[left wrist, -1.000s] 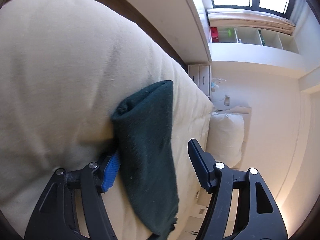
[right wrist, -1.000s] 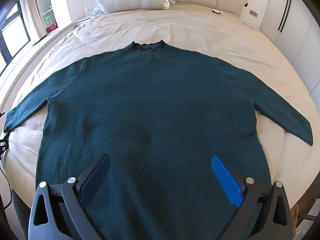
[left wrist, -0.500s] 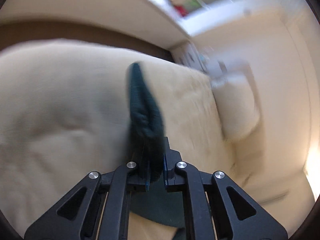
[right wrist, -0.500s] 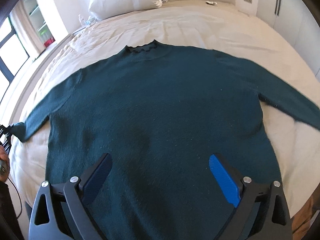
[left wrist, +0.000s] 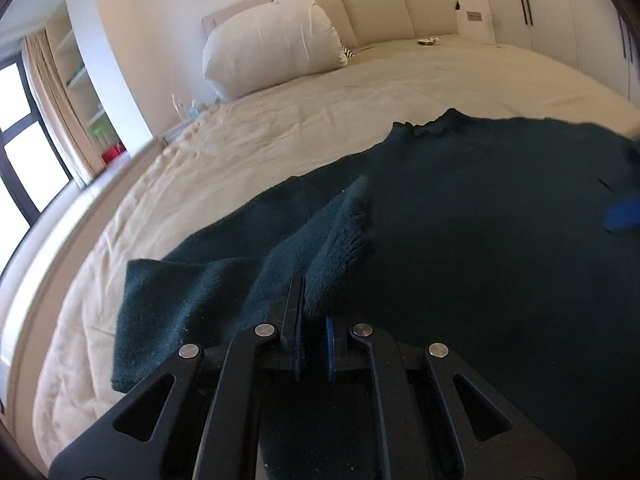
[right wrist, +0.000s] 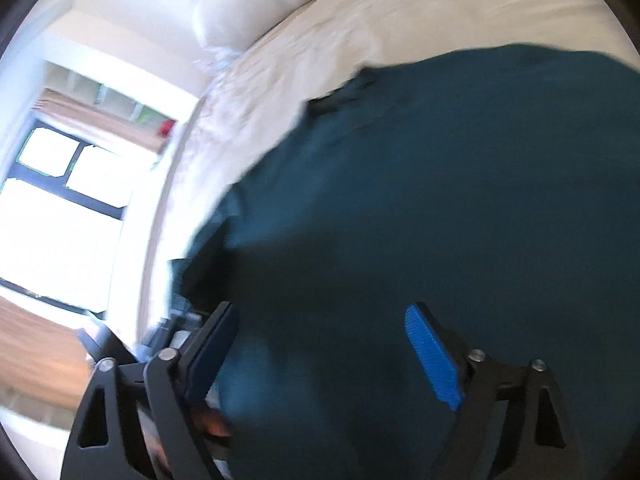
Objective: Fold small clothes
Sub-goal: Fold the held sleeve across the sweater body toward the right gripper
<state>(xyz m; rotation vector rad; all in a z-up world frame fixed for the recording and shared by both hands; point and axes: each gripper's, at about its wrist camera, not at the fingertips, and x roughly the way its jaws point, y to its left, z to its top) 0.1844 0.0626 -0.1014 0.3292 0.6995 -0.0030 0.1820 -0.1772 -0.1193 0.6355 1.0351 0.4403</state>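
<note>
A dark green sweater lies spread on the cream bed, its neck toward the pillow. My left gripper is shut on the cuff of the sweater's left sleeve and holds it over the sweater's body, the sleeve folded inward. In the blurred right wrist view the sweater fills the frame under my right gripper. Its jaws stand wide and are closing, with only the flat knit below them. A blue pad of the right gripper shows at the right edge of the left wrist view.
A white pillow leans on the padded headboard. A window and shelves stand left of the bed. A small object lies near the head of the bed. A person's hand shows beside my right gripper.
My left gripper shut on the sleeve cuff, rolled upright and carried it inward over the sweater's body. My right gripper swung left and tilted, its jaws narrowing a little.
</note>
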